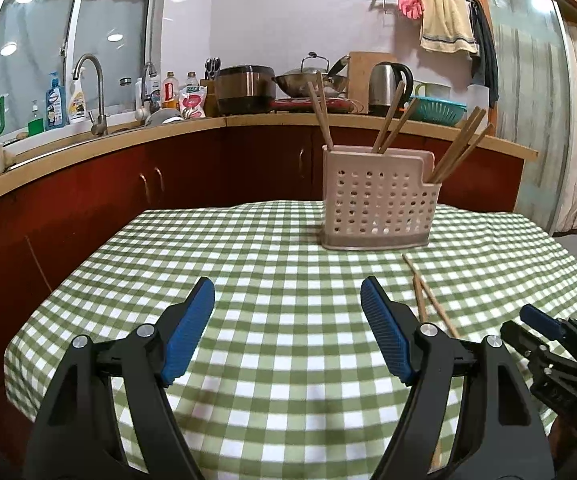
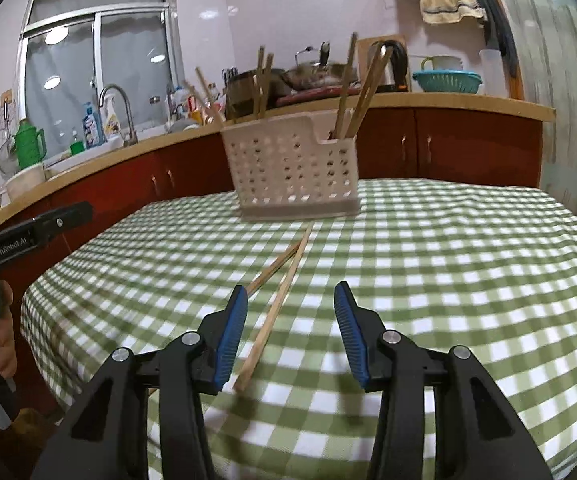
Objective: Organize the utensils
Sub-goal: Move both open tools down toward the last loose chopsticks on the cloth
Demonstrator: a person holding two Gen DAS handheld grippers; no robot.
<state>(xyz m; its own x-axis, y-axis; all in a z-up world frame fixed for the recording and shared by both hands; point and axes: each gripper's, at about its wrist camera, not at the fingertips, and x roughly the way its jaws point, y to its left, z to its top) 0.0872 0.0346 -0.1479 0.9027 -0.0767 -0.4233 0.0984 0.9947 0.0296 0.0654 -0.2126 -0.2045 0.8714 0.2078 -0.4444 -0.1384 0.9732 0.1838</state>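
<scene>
A pale perforated utensil holder (image 1: 376, 204) stands on the far side of the green checked table (image 1: 272, 280), with several wooden chopsticks upright in it; it also shows in the right wrist view (image 2: 294, 172). Two loose chopsticks (image 2: 276, 300) lie crossed on the cloth in front of the holder, and show in the left wrist view (image 1: 428, 300). My right gripper (image 2: 290, 300) is open, low over the near ends of the loose chopsticks, one stick between its fingers. My left gripper (image 1: 287, 294) is open and empty, left of the chopsticks.
A kitchen counter (image 1: 208, 124) with sink tap, bottles, rice cooker, wok and kettle runs behind the table over red cabinets. The table edge drops off at the left and near sides. My right gripper (image 1: 538, 322) shows at the left wrist view's right edge.
</scene>
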